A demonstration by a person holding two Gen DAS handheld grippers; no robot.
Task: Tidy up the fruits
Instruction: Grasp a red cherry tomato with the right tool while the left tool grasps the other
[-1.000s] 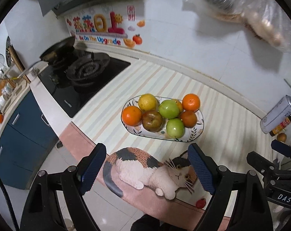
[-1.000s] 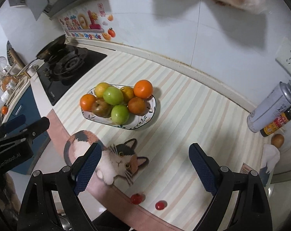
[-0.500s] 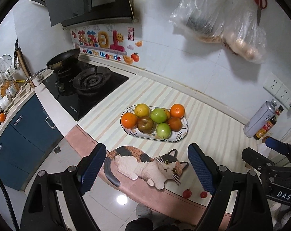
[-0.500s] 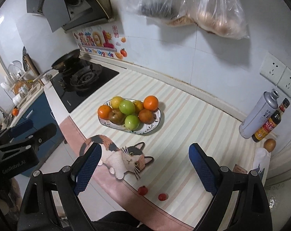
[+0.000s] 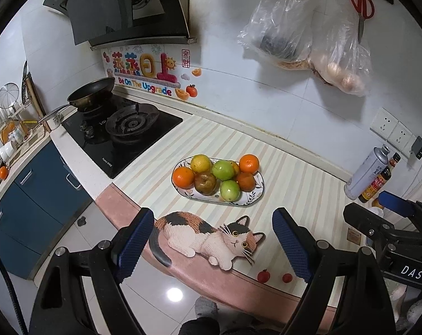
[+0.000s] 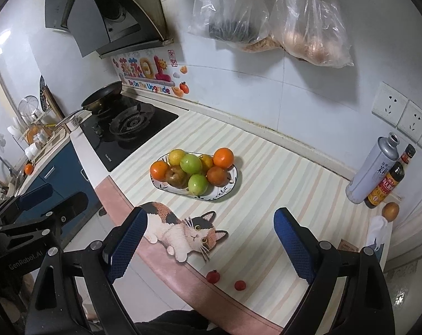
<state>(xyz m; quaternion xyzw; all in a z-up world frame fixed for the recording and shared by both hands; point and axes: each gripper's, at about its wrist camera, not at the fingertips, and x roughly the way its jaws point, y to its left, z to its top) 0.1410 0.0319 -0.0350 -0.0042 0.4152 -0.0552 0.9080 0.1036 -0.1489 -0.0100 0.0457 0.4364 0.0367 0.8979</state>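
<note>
An oval patterned plate (image 5: 254, 196) (image 6: 225, 192) sits on the striped counter mat, piled with oranges, green fruits (image 5: 223, 169) (image 6: 191, 164), a yellow citrus and a brownish fruit. My left gripper (image 5: 214, 247) hangs open above the counter's near edge, well short of the plate, with nothing between its fingers. My right gripper (image 6: 211, 244) is also open and empty, to the right of the left one. Two small red tomatoes (image 6: 213, 276) (image 5: 263, 275) lie near the front edge. A brown fruit (image 6: 390, 210) rests at the far right.
A gas stove (image 5: 121, 136) with a frying pan (image 5: 92, 92) lies to the left. A spray can (image 6: 373, 167) and sauce bottles (image 6: 385, 184) stand at the right by the wall. Plastic bags (image 5: 308, 36) hang above. A cat picture (image 5: 208, 237) marks the mat's front.
Both grippers have risen and drawn back from the counter, so the plate looks smaller and more of the wall, hood and hanging bags shows. Both stayed open.
</note>
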